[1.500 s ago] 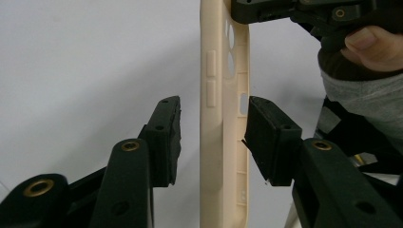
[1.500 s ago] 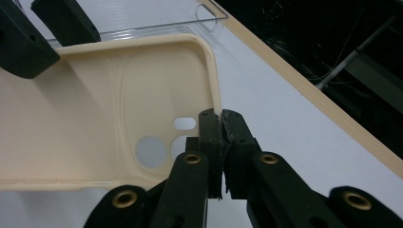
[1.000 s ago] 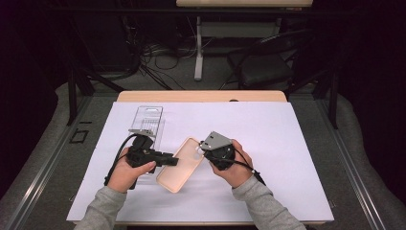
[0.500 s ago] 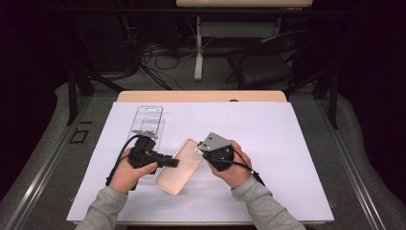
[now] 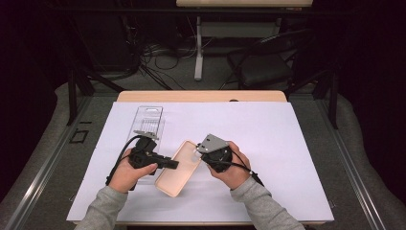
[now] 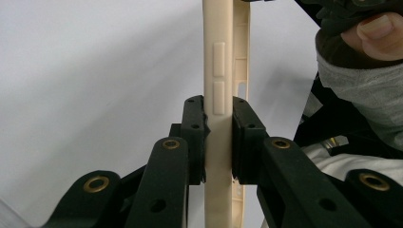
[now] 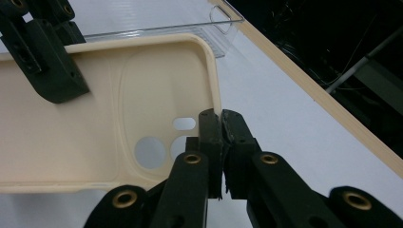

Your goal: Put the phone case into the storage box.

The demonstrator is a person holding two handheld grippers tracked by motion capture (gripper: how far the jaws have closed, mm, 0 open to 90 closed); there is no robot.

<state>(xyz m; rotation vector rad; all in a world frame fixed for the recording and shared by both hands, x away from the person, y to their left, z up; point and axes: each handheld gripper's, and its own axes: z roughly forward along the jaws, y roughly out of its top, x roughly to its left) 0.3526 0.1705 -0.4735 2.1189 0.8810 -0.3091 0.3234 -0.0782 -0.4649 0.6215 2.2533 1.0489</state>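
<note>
A person seated at a table covered with a white paper sheet [image 5: 287, 143] holds a cream-coloured soft plastic phone case [image 5: 178, 167] between two black hand-held grippers, above the sheet near its front edge. The left gripper [image 5: 168, 164] has just been closing and now clamps one long side wall of the case; in the left gripper view its pads [image 6: 196, 137] press that wall from both sides, just below the two raised side buttons. The right gripper [image 5: 200, 154], topped by a grey three-cornered plate, pinches the opposite rim at the camera end of the case; in the right gripper view its jaws stand nearly together on the thin edge beside the round lens cut-outs. The case lies roughly flat between the two hands, its open side turned up. Behind the left hand [image 5: 127, 173], a clear plastic packaging tray [image 5: 149, 122] with a hang hole rests on the sheet, apart from the case.
</note>
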